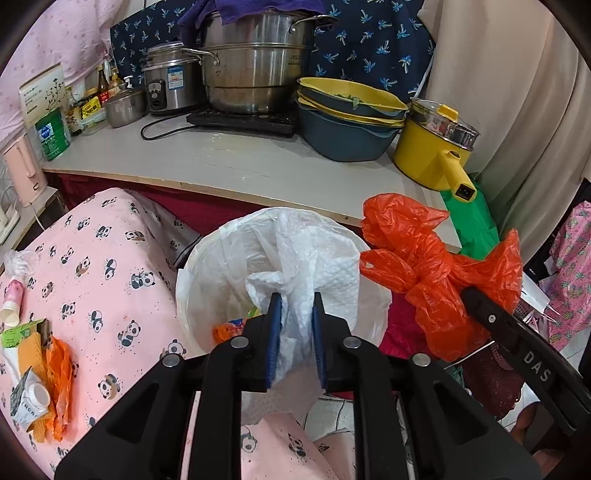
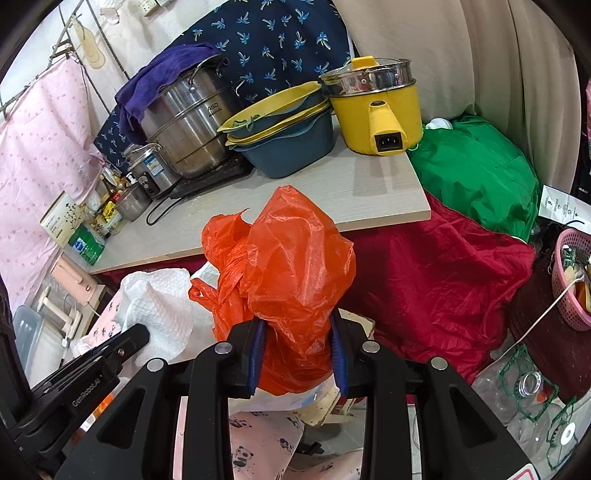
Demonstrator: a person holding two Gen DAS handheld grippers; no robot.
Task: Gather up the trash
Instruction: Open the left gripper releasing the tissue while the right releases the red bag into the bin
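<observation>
big wooden counter (image 1: 236,162) across the back, loaded with a tall steel stockpot (image 1: 255,74) under a purple cloth (image 1: 236,11), a stack of blue-and-yellow basins (image 1: 347,122) and a yellow electric pot (image 1: 432,147) at the right end. below the counter's edge, red cloth (image 2: 436,273) hangs, with green fabric (image 2: 476,173) bunched beside it.

down in front, the pink panda-print cover (image 1: 96,266) fills the left side, and more trash sits on it at the far left: an orange wrapper (image 1: 61,376), a small carton (image 1: 26,402) and a green packet (image 1: 22,332) (all lying together in a loose heap).

now the bin, lined with a white plastic bag (image 1: 218,266), sits between the panda cover and the red cloth, mouth open, with a bit of coloured litter visible inside.

right gripper (image 2: 298,354) is clamped on a crumpled orange plastic bag (image 2: 288,251), blue pads pressed into its lower folds, holding it up just right of the bin's rim.

left gripper (image 1: 297,332) is closed narrow on a white paper towel (image 1: 317,269), the sheet pinched between the blue pads and spilling over the bin's opening, touching the liner.

the two pieces of trash hang side by side, the orange bag just beside the towel.
</observation>
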